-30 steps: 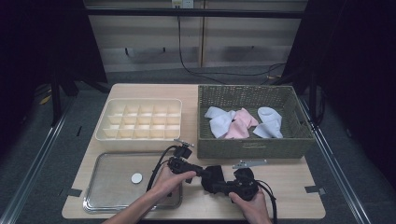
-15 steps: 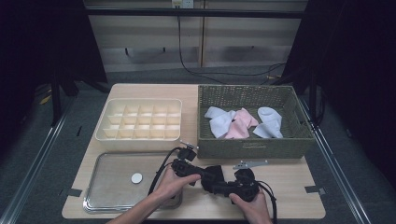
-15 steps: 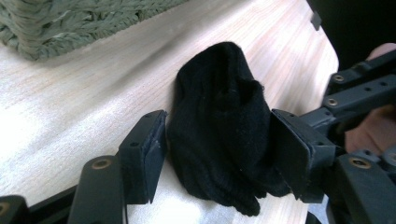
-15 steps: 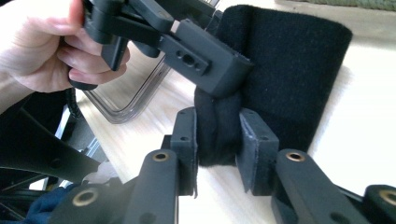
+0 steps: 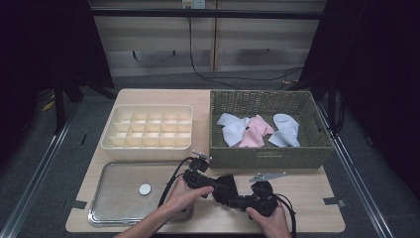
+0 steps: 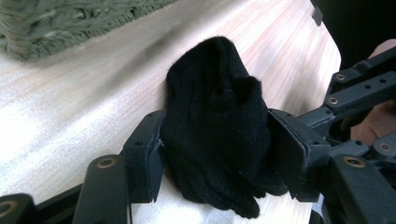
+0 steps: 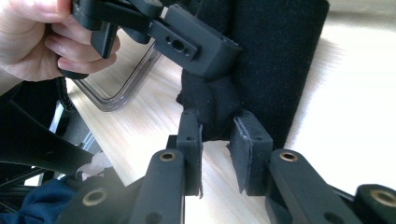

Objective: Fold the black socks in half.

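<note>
Small black knitted sock (image 5: 225,187) lies near the front edge of the pale wooden counter (image 5: 307,193), btwn the two hands, just in front of the green woven basket (image 5: 267,156). Left claw (image 6: 212,154) is clamped on it: in the left gripper view both black pads press the bunched middle of the sock, toe end sticking up and away from the claw. Right claw (image 7: 217,137) comes at it from the other side; in the right gripper view its jaws are close together w/ a fold of the sock's lower edge btwn them, but there's a gap at the near side, so I can't tell if it's truly gripping or only about to.

Key relation: sock's long axis runs roughly left-right across the counter, i.e. along the line btwn the two claws, each at one end. Both equally near, left one has the firm hold. I'd guess the work is folding or rolling the sock, so the next move needs the right claw to pinch properly first.

Around: cream plastic divider box w/ many small compartments (image 5: 148,130) at back left, clear plastic tray (image 5: 114,208) front left w/ a small white round disc (image 5: 145,189) on it, white & pink socks (image 5: 255,130) piled in the basket. Basket wall is close behind, and the claw cables trail over the tray edge; nothing else blocks.
</note>
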